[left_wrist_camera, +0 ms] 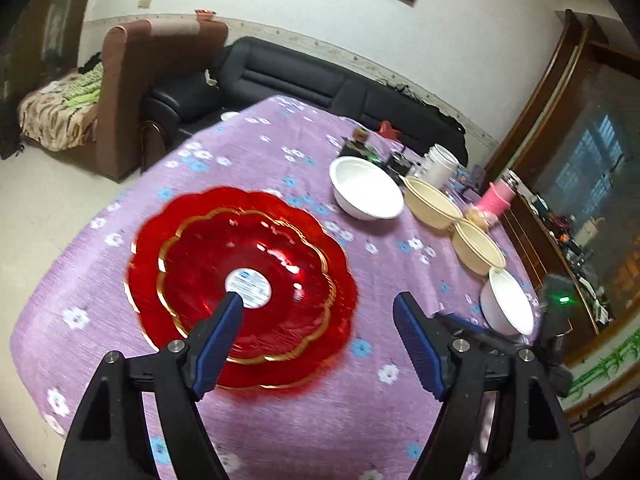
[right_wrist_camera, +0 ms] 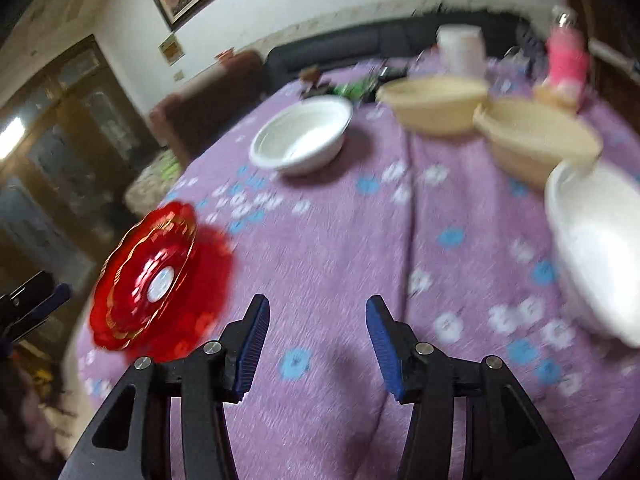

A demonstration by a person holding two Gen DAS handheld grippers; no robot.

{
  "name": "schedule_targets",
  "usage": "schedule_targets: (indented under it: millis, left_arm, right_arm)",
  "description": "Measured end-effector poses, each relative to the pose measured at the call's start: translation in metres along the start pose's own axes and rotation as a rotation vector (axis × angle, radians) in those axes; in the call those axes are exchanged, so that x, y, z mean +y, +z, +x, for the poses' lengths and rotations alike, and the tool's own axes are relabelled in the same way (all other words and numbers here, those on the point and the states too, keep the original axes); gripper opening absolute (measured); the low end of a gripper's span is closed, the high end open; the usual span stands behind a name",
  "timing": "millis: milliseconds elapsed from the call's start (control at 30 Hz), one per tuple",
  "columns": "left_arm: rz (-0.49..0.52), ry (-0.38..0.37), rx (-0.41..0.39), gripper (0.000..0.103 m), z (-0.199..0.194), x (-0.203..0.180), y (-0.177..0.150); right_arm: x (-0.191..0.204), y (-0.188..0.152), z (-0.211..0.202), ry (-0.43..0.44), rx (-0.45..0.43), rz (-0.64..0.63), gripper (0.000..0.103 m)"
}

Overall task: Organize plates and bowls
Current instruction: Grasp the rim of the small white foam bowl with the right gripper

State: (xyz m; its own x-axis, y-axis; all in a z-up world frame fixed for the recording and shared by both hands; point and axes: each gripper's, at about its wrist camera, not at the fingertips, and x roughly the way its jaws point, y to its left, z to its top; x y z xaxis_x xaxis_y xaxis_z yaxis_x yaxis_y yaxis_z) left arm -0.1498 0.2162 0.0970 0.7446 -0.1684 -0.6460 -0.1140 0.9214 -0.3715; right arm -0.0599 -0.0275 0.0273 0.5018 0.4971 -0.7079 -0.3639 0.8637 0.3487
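Tongs, left [left_wrist_camera: 318,304]: jaws wide, nothing between them, hanging over my near edge of the desk [left_wrist_camera: 280,420] with one pad above the stacked red plates [left_wrist_camera: 240,280].

Tongs, right [right_wrist_camera: 316,312]: jaws about half apart, empty, over bare purple cloth.

Red plates: two scalloped, gold-rimmed, nested one in the other on the desk's left part; they look already gathered. White label at the centre.

Bowls, near to far: white bowl [right_wrist_camera: 600,248] at the right edge, closest to my right tongs; two cream bowls [left_wrist_camera: 476,246] [left_wrist_camera: 432,202] touching in a row behind it; second white bowl [left_wrist_camera: 366,188] standing apart, toward the middle.

Behind the bowls: white jar [left_wrist_camera: 440,164], pink bottle [left_wrist_camera: 498,196], small clutter. Sofa beyond.

Step in hand, my judgement: nest the bowls, like with like. I would bring the right tongs to the near white bowl's rim, one pad inside and one outside, grip the wall squarely, lift level, and keep clear of the adjoining cream bowl.
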Motion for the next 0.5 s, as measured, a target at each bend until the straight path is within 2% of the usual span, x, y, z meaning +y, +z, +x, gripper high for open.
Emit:
schedule_targets:
  millis: [100, 133, 200, 333, 400, 500]
  left_arm:
    - [0.014, 0.0, 0.004, 0.077, -0.002, -0.006, -0.004]
    - [0.021, 0.006, -0.002, 0.077, -0.003, -0.007, -0.005]
    - [0.026, 0.016, -0.008, 0.077, -0.005, -0.008, -0.005]
    - [0.015, 0.008, -0.001, 0.077, -0.004, -0.008, -0.004]
    - [0.022, 0.003, 0.0, 0.077, -0.005, -0.011, -0.005]
    - [0.044, -0.003, -0.002, 0.077, -0.007, -0.017, -0.007]
  right_arm:
    - [0.009, -0.014, 0.023, 0.037, 0.082, -0.03, 0.058]
    - [0.014, -0.017, 0.021, 0.02, 0.047, -0.06, 0.058]
    - [0.037, -0.024, 0.025, 0.025, 0.076, -0.151, 0.062]
    - [0.086, -0.044, 0.025, 0.21, 0.172, -0.273, 0.063]
    - [0.1, -0.053, 0.022, 0.357, 0.26, -0.29, 0.062]
    - [0.096, -0.054, 0.007, 0.385, 0.23, -0.276, 0.062]
